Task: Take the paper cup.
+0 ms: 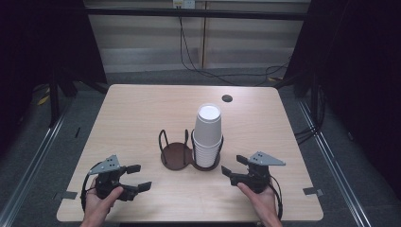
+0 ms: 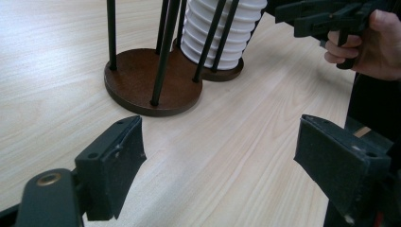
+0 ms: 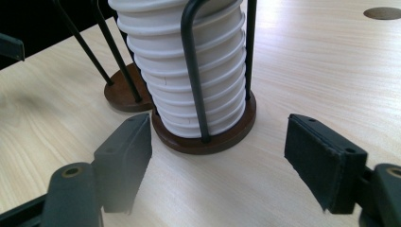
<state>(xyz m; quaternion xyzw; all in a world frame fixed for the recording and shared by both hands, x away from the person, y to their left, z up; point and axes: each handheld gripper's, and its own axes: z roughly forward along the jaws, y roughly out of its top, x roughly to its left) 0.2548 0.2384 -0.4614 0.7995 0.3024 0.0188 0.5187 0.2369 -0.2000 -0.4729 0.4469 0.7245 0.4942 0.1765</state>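
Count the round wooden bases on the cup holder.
2. The left base is empty between its wire posts; the right base, joined to it, carries the stack of white paper cups.

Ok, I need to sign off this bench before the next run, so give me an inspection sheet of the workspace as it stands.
Surface: light wood table, bare apart from a dark round grommet near the far edge.
Job's things: stack of white paper cups upside down in the right bay of a brown two-bay wire holder; left bay empty.
Clutter: nothing seen.
Grippers: left gripper and right gripper near the front edge, jaws open, holding nothing.
Cables: black cables on the floor behind the table; a cable trails from each gripper.
Surroundings: grey carpet, pale panelled wall, dark curtains at both sides.
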